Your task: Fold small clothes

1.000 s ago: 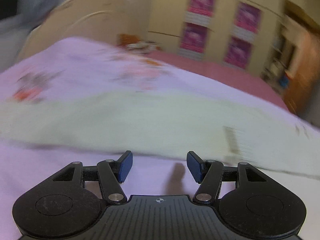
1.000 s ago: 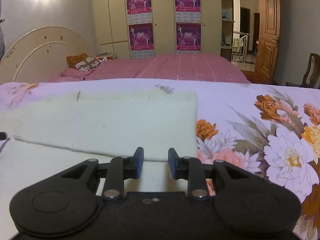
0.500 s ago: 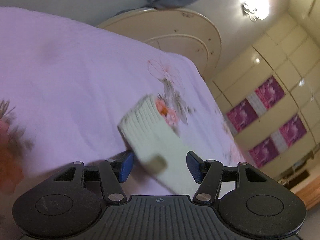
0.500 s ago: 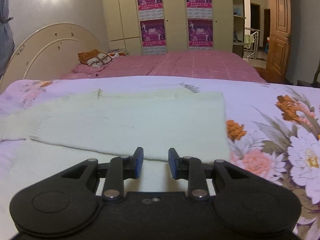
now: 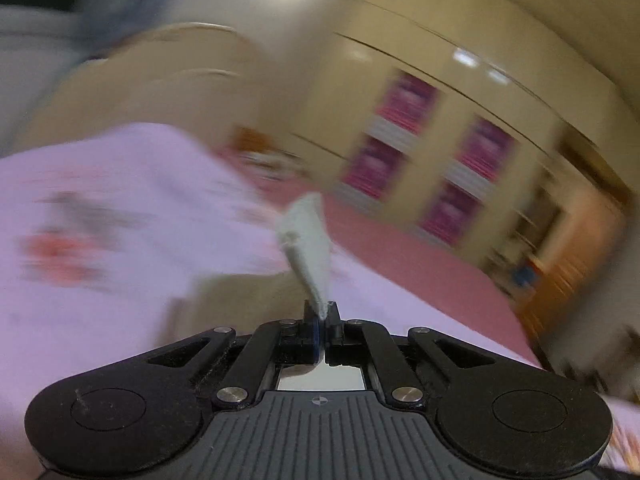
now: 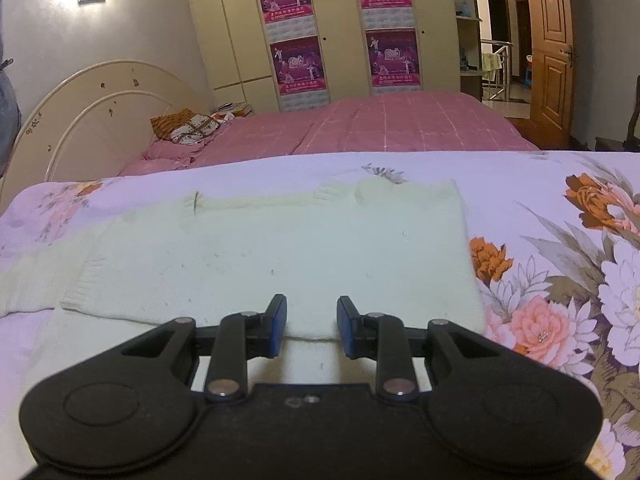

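Note:
A pale cream knit sweater (image 6: 280,252) lies partly folded on the floral bedspread (image 6: 560,208) in the right wrist view. My right gripper (image 6: 311,326) is open and empty, low over the sweater's near folded edge. In the blurred left wrist view my left gripper (image 5: 322,320) is shut on a narrow cream piece of the sweater, its sleeve end (image 5: 310,248), which stands up from the jaws above the bedspread (image 5: 100,240).
A second bed with a pink cover (image 6: 380,128) stands behind, with a cream headboard (image 6: 92,112) at left. Wardrobes with magenta posters (image 6: 296,28) line the far wall. A wooden door (image 6: 554,52) is at the right.
My left gripper has closed on the sweater's sleeve end and lifted it, swinging quickly. My right gripper has stayed open and moved slightly forward over the folded edge.

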{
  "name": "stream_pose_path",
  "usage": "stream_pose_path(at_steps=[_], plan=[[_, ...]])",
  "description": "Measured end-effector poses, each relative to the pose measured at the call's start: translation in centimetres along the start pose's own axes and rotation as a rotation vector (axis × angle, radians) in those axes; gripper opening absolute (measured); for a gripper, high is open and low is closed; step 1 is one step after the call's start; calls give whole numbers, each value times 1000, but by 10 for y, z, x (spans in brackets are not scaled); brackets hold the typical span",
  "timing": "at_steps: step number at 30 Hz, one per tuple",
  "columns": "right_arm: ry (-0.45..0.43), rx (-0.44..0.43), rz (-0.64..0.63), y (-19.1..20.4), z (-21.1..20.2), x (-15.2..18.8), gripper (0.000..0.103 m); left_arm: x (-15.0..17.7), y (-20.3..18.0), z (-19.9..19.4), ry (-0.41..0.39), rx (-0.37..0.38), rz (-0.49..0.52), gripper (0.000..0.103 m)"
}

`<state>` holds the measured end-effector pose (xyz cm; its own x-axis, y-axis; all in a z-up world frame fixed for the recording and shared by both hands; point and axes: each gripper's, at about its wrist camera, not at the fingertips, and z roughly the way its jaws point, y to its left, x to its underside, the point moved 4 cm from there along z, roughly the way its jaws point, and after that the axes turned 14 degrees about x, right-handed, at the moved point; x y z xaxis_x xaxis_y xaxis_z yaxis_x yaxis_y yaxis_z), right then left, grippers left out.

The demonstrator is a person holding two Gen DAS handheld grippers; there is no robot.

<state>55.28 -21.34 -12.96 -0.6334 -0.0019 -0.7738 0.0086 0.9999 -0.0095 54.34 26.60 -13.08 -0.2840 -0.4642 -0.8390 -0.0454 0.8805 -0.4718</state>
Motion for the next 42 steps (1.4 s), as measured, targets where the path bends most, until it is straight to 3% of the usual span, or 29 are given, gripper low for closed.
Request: stream_pose_path(at_steps=[6, 10, 17, 18, 19, 20, 22, 26, 28, 30, 32, 33, 34, 35, 38, 42], plan=[[-8, -6, 33, -6, -4, -3, 27, 40, -116, 73, 151, 156, 171, 2], [-18, -11, 74, -15, -7, -7, 28, 74, -175, 99, 250, 208, 263, 2], [7, -37, 148, -25, -6, -3, 31, 135, -256, 105, 449, 264, 391, 3], [18, -47, 161, -25, -4, -2, 34, 141, -263, 102, 447, 247, 426, 5], [27, -60, 174, -24, -3, -2, 38, 141, -269, 94, 433, 238, 468, 28], [37, -81, 190, -23, -2, -1, 40, 140, -275, 85, 423, 247, 494, 62], [50, -115, 216, -19, 1, -1, 42, 128, -271, 57, 335, 238, 503, 67], [86, -182, 258, -10, 10, -2, 42, 104, -224, 8, 278, 84, 416, 66], [126, -219, 282, -2, 20, -1, 42, 95, -183, -5, 265, -24, 371, 66], [146, -245, 294, 9, 27, 0, 42, 92, -151, -11, 301, -100, 301, 66], [133, -238, 261, 22, 31, -2, 40, 93, -133, -12, 317, -111, 244, 66], [130, -229, 233, 27, 31, -4, 30, 94, -129, -10, 328, -107, 228, 66], [131, -227, 193, 35, 32, -6, 11, 92, -130, -8, 327, -107, 222, 66], [131, -229, 164, 40, 31, -8, 7, 91, -134, -4, 323, -104, 220, 66], [33, -196, 94, 44, 14, -22, 6, 87, -130, -2, 308, -103, 219, 66], [-103, -130, 197, 0, -12, -46, 6, 87, -124, -2, 293, -95, 218, 66]])
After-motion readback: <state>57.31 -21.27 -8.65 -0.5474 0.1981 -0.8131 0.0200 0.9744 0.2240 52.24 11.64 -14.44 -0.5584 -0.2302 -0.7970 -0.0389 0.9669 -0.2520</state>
